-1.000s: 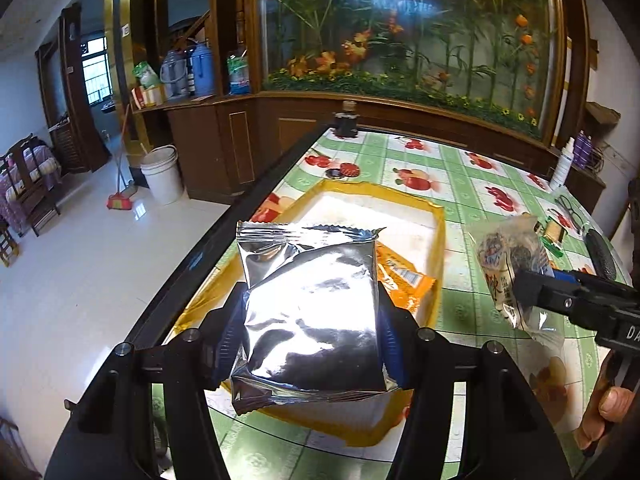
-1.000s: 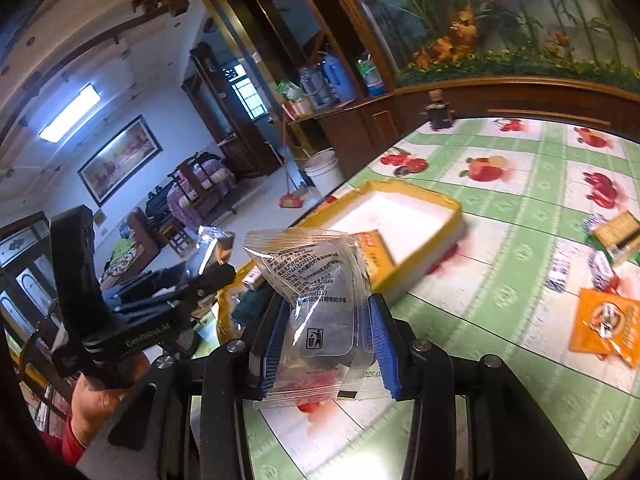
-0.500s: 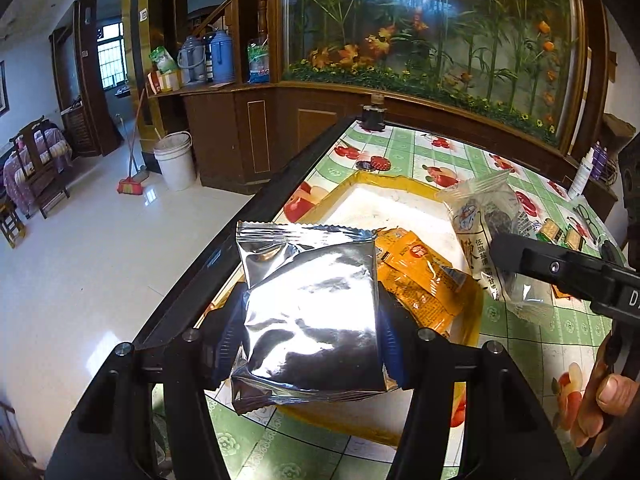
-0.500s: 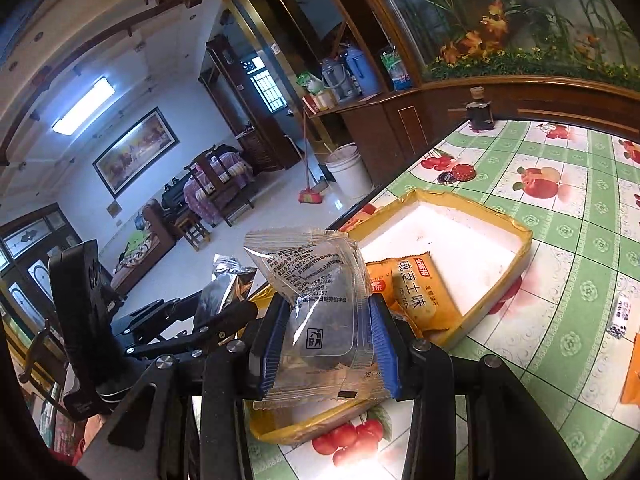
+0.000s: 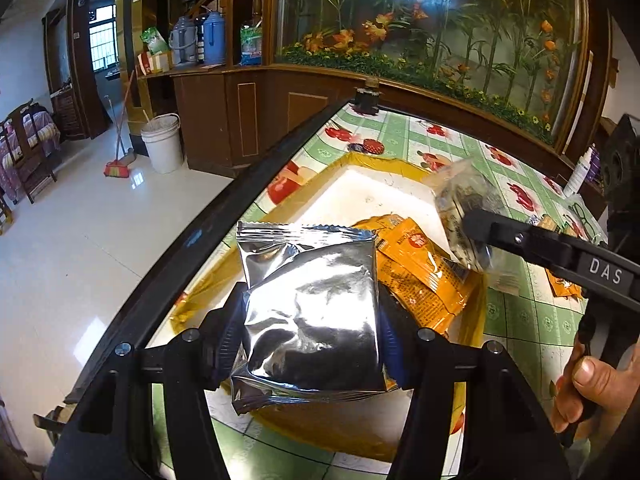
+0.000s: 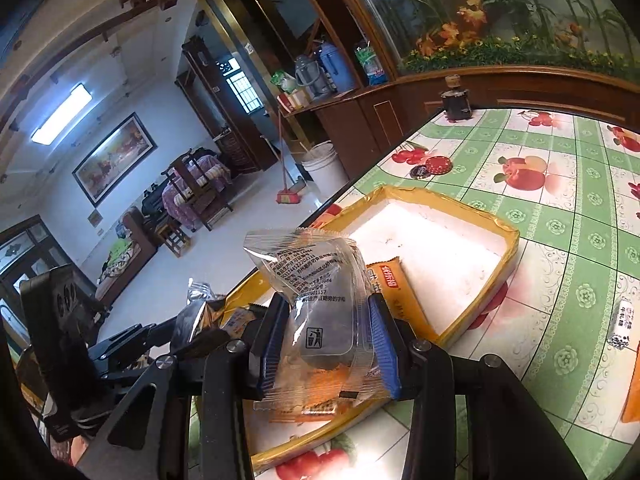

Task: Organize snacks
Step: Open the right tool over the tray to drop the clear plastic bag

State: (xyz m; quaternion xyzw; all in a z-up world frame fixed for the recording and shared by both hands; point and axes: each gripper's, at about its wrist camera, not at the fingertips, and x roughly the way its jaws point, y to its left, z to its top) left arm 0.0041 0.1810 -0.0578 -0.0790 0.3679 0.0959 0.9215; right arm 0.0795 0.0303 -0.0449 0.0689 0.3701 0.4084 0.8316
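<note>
My left gripper (image 5: 312, 332) is shut on a silver foil snack bag (image 5: 312, 308), held above the near end of a yellow-rimmed white tray (image 5: 372, 196). Orange snack packets (image 5: 420, 276) lie inside the tray just behind the bag. My right gripper (image 6: 326, 348) is shut on a clear plastic snack packet (image 6: 316, 288) with a dark cake inside, also over the tray (image 6: 508, 256). In the left wrist view that clear packet (image 5: 464, 208) hangs above the tray's right side, with the right gripper's black body and a hand (image 5: 584, 384) behind it.
The table (image 6: 560, 216) has a green checked fruit-print cloth and a black edge (image 5: 192, 248) on the left, with open floor beyond. A small wrapped candy (image 6: 620, 324), orange packets (image 5: 560, 284), a red lid (image 6: 438, 166) and a dark jar (image 6: 456, 100) lie on the cloth.
Both grippers have moved in over the tray with their packets. The clear packet has shifted left from beside the tray to above its right side. Both grips are unchanged.
</note>
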